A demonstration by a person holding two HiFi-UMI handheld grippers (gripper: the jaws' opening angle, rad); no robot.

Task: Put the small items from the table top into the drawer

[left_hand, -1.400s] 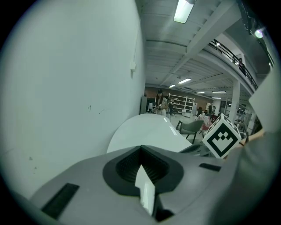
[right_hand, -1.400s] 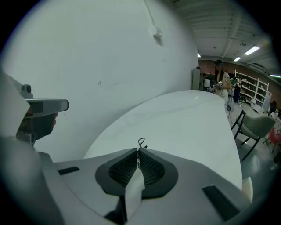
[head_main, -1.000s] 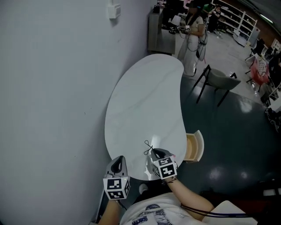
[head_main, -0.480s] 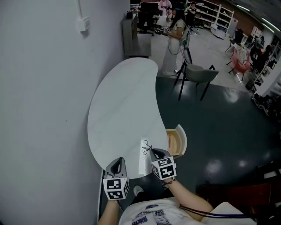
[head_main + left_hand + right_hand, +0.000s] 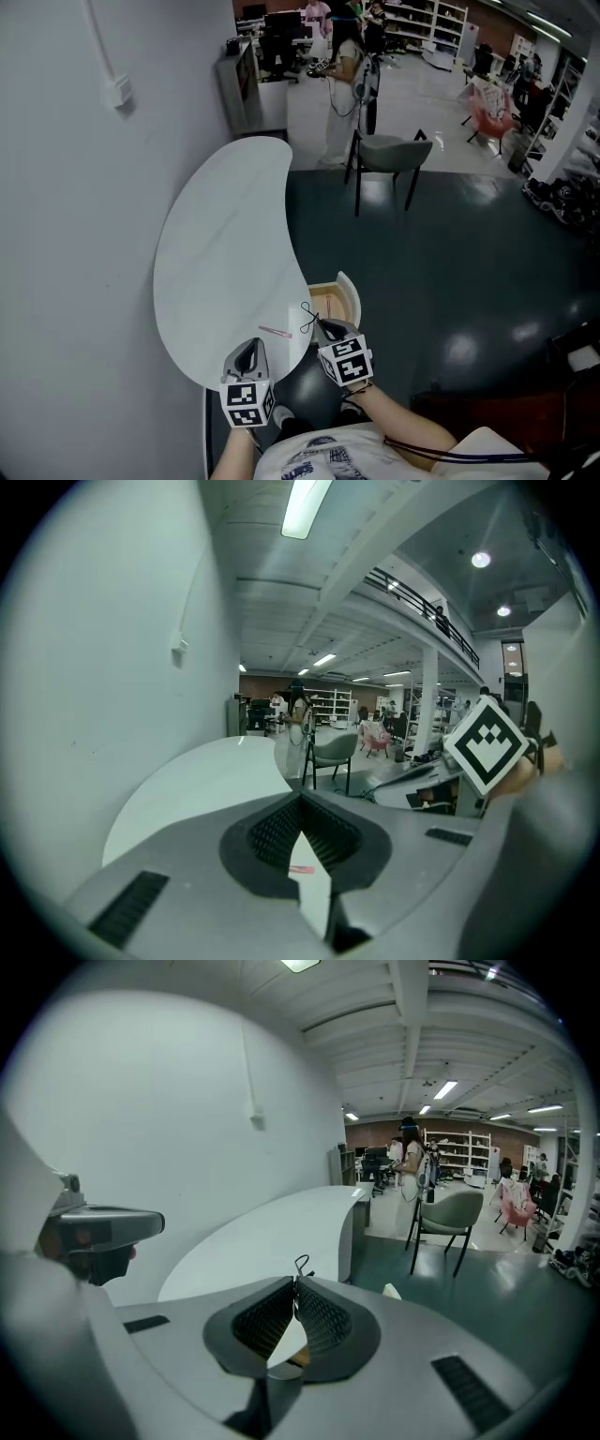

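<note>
Head view: a left gripper (image 5: 251, 345) is held closed and empty over the table (image 5: 216, 234) edge. A wire (image 5: 307, 312), projecting beyond the tips, is pinched in the right gripper (image 5: 315, 324) beside the drawer (image 5: 350, 294).

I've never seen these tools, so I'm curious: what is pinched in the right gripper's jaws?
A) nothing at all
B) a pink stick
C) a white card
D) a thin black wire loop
D: the right gripper has its jaws together on a thin black wire loop that pokes out past their tips.
</note>
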